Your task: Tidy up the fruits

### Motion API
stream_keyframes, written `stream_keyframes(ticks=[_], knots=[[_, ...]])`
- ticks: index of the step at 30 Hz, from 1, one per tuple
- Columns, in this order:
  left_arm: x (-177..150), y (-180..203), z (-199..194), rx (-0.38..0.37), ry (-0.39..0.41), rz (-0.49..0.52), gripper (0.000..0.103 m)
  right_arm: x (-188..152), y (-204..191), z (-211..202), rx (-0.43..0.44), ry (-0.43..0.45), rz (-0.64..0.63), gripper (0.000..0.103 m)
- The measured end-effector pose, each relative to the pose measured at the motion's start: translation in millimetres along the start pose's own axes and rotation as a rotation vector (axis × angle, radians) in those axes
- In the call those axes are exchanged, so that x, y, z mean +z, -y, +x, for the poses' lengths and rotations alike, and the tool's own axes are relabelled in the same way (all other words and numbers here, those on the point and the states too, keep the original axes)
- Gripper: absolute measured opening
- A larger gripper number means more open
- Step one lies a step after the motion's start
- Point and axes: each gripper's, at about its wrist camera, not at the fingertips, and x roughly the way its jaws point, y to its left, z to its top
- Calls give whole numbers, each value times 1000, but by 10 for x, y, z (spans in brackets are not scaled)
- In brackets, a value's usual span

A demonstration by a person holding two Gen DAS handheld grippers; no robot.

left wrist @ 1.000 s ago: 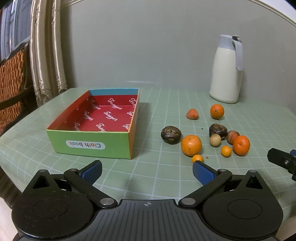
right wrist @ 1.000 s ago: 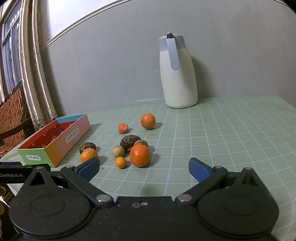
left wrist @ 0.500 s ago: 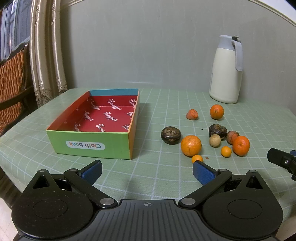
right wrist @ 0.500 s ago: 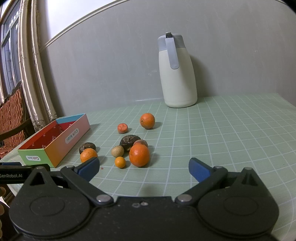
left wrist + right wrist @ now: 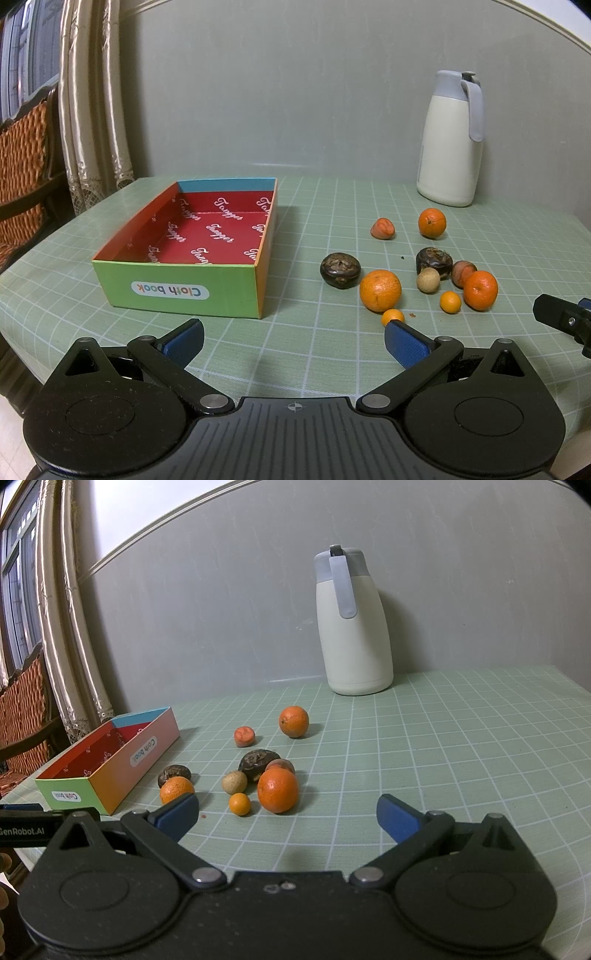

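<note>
Nothing is put away yet. The box (image 5: 192,258) holds no fruit; the fruits (image 5: 380,290) lie at its 3 o'clock. The left gripper (image 5: 293,336) and right gripper (image 5: 287,812) are both wide apart, holding nothing.

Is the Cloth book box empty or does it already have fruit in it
Empty: the box shows only its bare red floor, and every visible fruit lies on the table.

Dim, sharp, fisheye-bent edges

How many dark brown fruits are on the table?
2. One dark brown fruit lies nearest the box; the other dark fruit sits in the cluster, touching a beige fruit. None appears hidden.
</note>
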Motion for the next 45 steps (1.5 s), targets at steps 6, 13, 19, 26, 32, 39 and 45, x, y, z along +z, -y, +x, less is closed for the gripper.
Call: stream_keyframes(ticks=[6, 13, 19, 26, 32, 39, 45], knots=[[4, 11, 1, 3, 4, 4, 103, 0, 2, -8, -5, 1, 1, 103], [3, 13, -1, 3, 5, 4, 103, 3, 5, 12, -15, 0, 5, 103], [0, 22, -3, 3, 8, 8, 103, -2, 6, 15, -20, 0, 3, 103], [-5, 18, -6, 0, 15, 3, 103, 0, 6, 13, -16, 6, -3, 103], [-10, 21, -16, -1, 23, 13, 103, -2, -5, 3, -12, 7, -10, 103], [-21, 48, 0, -3, 25, 25, 103, 8, -19, -4, -11, 10, -14, 103], [-27, 69, 40, -2, 17, 31, 103, 14, -28, -6, -11, 11, -13, 103]])
